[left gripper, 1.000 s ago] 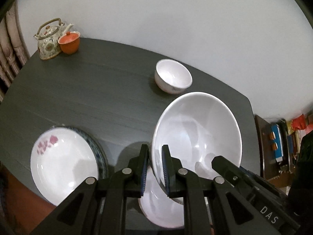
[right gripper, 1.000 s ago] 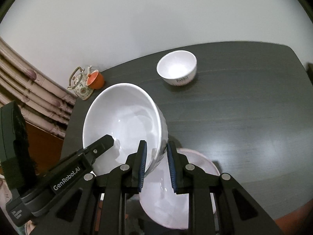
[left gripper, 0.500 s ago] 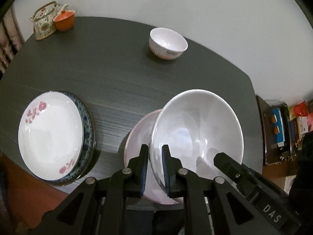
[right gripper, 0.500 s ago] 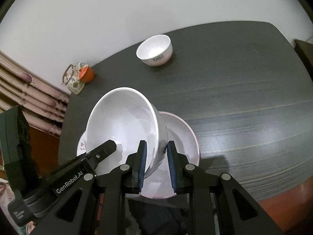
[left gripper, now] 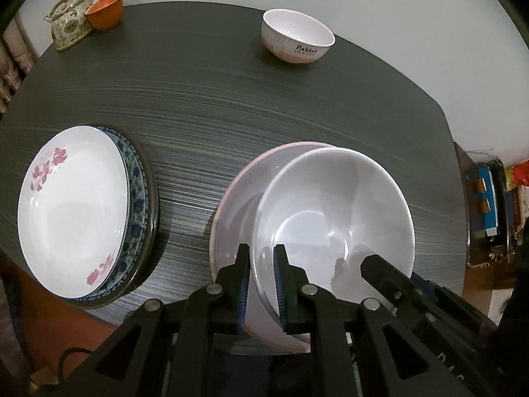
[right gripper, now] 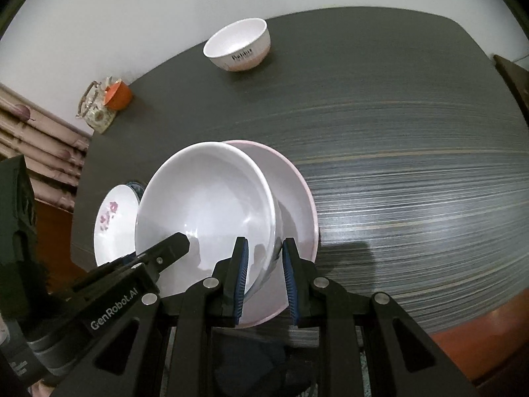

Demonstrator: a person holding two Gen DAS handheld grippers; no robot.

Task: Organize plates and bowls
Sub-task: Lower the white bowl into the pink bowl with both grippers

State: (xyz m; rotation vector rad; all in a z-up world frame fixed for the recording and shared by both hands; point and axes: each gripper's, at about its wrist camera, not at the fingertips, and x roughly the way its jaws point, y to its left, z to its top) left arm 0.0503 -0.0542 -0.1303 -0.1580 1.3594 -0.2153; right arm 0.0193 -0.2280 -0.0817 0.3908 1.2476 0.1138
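Observation:
Both grippers hold one large white bowl by its rim, just over a wider pink-rimmed bowl on the dark table. My left gripper is shut on the near left part of the rim, one finger inside and one outside. My right gripper is shut on the near right part of the large white bowl; the pink-rimmed bowl shows behind it. I cannot tell whether the two bowls touch. A small white bowl with lettering stands far back, seen too as small white bowl.
A stack of plates with a flowered one on top lies at the table's left front edge, also flowered plate. A patterned teapot and an orange cup stand at the far left corner. The dark table spreads right.
Both grippers have come down with the large white bowl, tilting more steeply. The pink-rimmed bowl under it now shows much more of itself and the bowl sits close over it.

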